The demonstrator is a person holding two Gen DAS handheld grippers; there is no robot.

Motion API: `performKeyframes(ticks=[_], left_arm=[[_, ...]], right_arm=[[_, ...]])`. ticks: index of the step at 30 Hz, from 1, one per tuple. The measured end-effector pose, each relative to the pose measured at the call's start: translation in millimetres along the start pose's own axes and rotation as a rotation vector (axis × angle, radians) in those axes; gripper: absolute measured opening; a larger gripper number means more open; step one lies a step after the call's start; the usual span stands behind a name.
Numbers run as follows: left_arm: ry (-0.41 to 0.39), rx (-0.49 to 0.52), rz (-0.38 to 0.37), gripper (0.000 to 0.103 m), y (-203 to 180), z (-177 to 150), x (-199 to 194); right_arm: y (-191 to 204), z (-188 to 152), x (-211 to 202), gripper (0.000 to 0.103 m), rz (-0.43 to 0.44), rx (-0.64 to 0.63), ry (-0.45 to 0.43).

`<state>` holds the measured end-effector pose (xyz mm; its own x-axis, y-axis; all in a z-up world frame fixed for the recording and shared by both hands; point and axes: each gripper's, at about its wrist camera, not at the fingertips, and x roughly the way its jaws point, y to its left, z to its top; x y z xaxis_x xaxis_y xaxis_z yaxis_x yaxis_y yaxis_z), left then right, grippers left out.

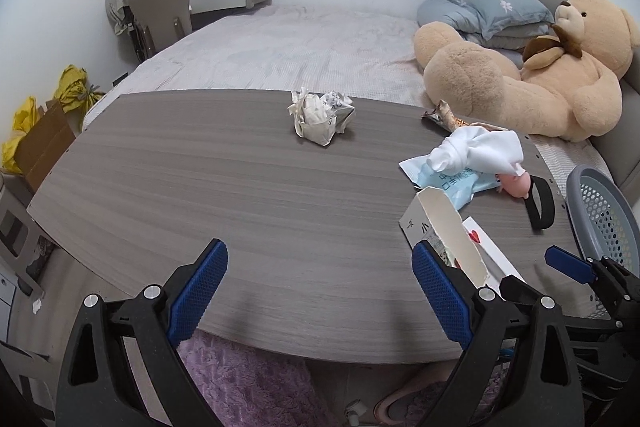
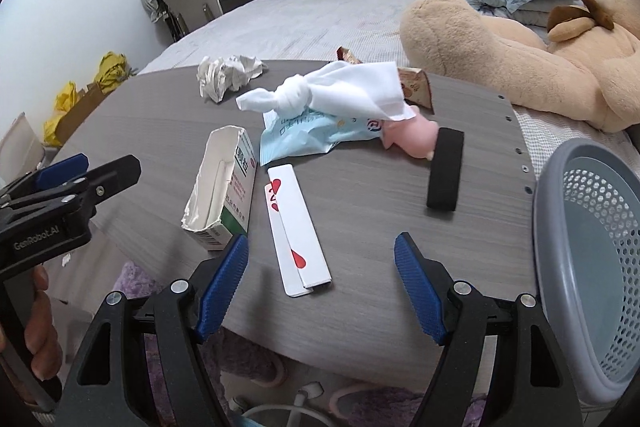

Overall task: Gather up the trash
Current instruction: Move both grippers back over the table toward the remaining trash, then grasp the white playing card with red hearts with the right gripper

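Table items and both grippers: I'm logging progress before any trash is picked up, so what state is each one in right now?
Left gripper: open, empty.
Right gripper: open, empty, above the white strip.
Carton: on its side, end torn open.
Paper ball: crumpled, alone.
White cloth: knotted, lying on the blue wrapper.
Black band: flat on the table.
Basket: tilted, looks empty.

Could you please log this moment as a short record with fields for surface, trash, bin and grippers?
surface: grey wood-grain table
trash: crumpled paper, open carton, blue wrapper, white card strip
other items: knotted white cloth, black band
bin: grey perforated basket, at table's right edge
left gripper: jaws open, empty
right gripper: jaws open, empty
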<state>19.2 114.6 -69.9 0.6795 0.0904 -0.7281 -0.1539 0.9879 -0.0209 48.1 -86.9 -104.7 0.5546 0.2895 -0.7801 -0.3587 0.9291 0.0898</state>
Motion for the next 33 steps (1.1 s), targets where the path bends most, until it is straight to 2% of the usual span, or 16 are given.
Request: performKeyframes(ticks=[10, 23, 29, 31, 33], left_arm=[[0.011, -0.005, 0.012, 0.092, 5.6, 0.3, 7.8], [0.007, -0.011, 0.011, 0.092, 6.5, 1.3, 8.4], [0.003, -0.013, 0.006, 0.092, 6.5, 1.9, 6.0], [0.001, -0.014, 0.004, 0.092, 5.7, 1.9, 4.5], [-0.001, -0.013, 0.002, 0.092, 4.8, 1.8, 2.6]], right_arm=[[6.4, 3.2, 23.2, 0.072, -0.041, -0.035, 0.027], [11.3, 5.5, 32.3, 0.069, -0.067, -0.069, 0.024], [16.7, 5.2, 30.8, 0.052, -0.053, -0.096, 0.014], [18.8, 4.7, 29.7, 0.044, -0.047, -0.105, 0.013], [20.6, 5.1, 28.8, 0.028, -0.045, -0.108, 0.013]])
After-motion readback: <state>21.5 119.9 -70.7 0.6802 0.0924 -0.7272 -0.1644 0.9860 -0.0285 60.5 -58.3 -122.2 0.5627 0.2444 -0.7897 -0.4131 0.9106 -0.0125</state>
